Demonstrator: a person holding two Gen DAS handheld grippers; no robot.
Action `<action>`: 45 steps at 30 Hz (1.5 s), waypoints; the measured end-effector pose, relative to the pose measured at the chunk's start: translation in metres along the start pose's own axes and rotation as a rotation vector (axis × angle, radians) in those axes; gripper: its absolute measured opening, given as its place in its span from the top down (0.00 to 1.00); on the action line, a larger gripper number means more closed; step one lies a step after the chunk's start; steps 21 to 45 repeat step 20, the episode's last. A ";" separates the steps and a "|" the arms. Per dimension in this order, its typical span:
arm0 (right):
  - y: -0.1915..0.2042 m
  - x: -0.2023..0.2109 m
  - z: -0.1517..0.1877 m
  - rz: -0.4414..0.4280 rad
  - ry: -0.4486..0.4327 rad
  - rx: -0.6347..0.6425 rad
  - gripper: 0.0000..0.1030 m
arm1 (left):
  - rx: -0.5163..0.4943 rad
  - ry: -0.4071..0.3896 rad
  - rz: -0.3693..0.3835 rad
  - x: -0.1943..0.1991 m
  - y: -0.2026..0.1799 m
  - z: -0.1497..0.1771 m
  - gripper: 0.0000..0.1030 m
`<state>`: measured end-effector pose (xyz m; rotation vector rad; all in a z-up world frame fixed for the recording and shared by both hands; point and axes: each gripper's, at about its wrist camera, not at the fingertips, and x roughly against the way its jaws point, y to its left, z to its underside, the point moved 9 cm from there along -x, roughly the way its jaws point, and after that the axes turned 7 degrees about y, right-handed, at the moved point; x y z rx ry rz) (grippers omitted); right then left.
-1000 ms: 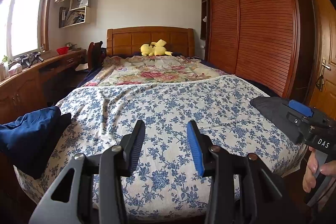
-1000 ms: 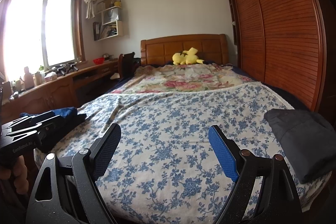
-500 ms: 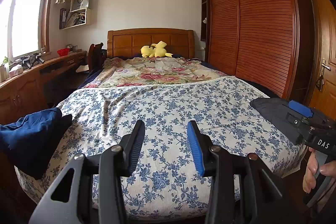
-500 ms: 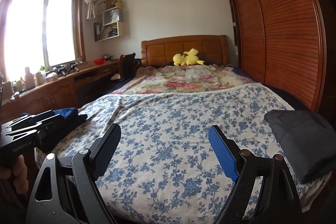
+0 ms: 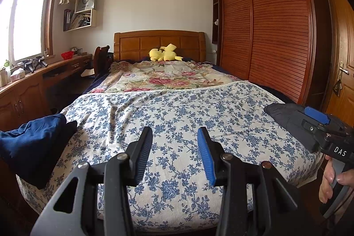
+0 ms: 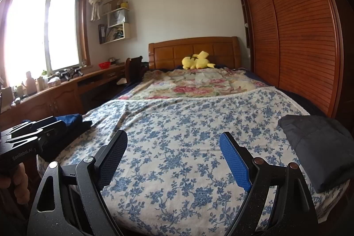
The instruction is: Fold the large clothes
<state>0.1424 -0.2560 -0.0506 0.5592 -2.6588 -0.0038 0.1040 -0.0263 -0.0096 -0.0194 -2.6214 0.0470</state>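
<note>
A navy blue garment (image 5: 31, 143) (image 6: 70, 121) lies bunched on the near left corner of the bed (image 5: 177, 116). A folded dark grey garment (image 6: 318, 147) (image 5: 285, 112) rests on the near right corner. My left gripper (image 5: 174, 136) hovers over the foot of the bed, jaws partly apart with nothing between them. My right gripper (image 6: 173, 138) stands wide open over the blue-flowered cover (image 6: 177, 125), empty. Each gripper shows at the edge of the other's view, held by a hand (image 5: 331, 178).
A yellow plush toy (image 5: 163, 53) sits at the wooden headboard. A wooden desk (image 5: 33, 85) with clutter runs along the left wall under the window. A slatted wardrobe (image 5: 265, 32) lines the right wall close to the bed.
</note>
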 end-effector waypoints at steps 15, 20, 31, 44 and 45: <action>0.001 0.002 0.000 -0.001 0.000 -0.004 0.15 | 0.001 0.004 -0.007 0.001 0.002 0.002 0.60; -0.001 0.002 0.001 -0.003 0.003 -0.006 0.15 | 0.002 0.004 -0.006 0.001 0.002 0.002 0.60; -0.001 0.002 0.001 -0.003 0.003 -0.006 0.15 | 0.002 0.004 -0.006 0.001 0.002 0.002 0.60; -0.001 0.002 0.001 -0.003 0.003 -0.006 0.15 | 0.002 0.004 -0.006 0.001 0.002 0.002 0.60; -0.001 0.002 0.001 -0.003 0.003 -0.006 0.15 | 0.002 0.004 -0.006 0.001 0.002 0.002 0.60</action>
